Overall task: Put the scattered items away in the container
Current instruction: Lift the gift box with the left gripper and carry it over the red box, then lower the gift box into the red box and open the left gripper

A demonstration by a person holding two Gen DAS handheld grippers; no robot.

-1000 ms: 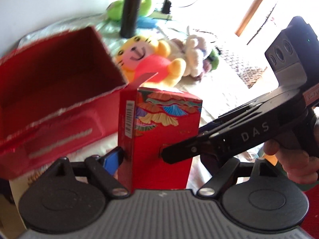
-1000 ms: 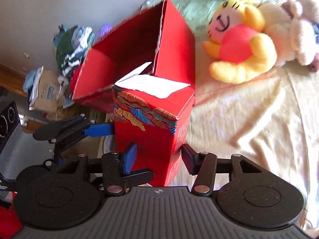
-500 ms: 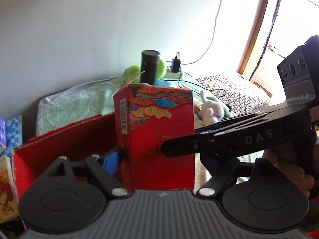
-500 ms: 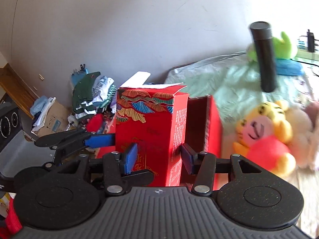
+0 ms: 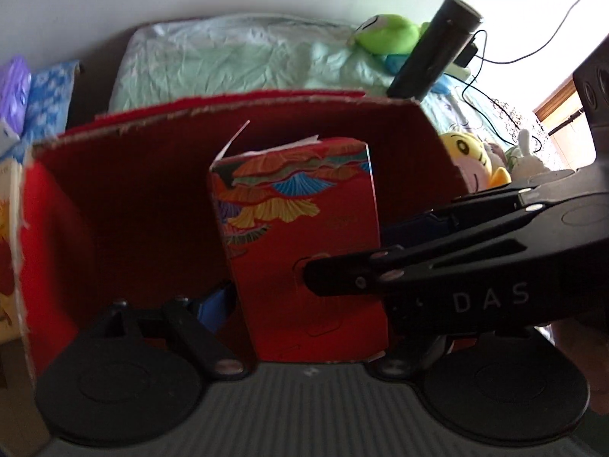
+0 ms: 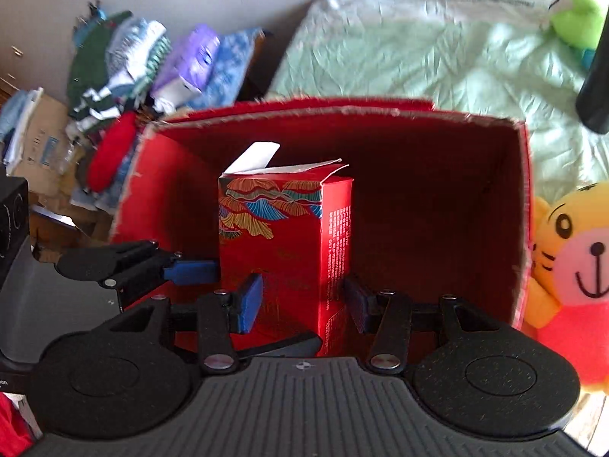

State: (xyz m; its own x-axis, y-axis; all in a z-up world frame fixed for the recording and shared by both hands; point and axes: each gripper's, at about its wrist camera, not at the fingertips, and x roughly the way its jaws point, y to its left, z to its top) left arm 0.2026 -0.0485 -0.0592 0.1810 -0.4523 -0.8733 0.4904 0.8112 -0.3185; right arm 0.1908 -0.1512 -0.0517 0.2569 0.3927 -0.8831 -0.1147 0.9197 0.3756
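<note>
red cardboard container [image 6: 521,228] stands open-topped on the bed, its interior facing both cameras. inside its walls, a tall red carton [image 6: 285,243] with a fan pattern is upright, its top flap loose. left gripper [image 5: 304,304] is clamped on the carton across its broad sides. right gripper [image 6: 304,301] grips the narrower sides, blue pads against the carton. yellow plush toy [image 6: 571,266] lies just outside the container's right wall.

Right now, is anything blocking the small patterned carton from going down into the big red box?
Nothing visible does. The patterned carton, held by both grippers, is already inside the red box's walls, and the floor around it looks bare.
</note>
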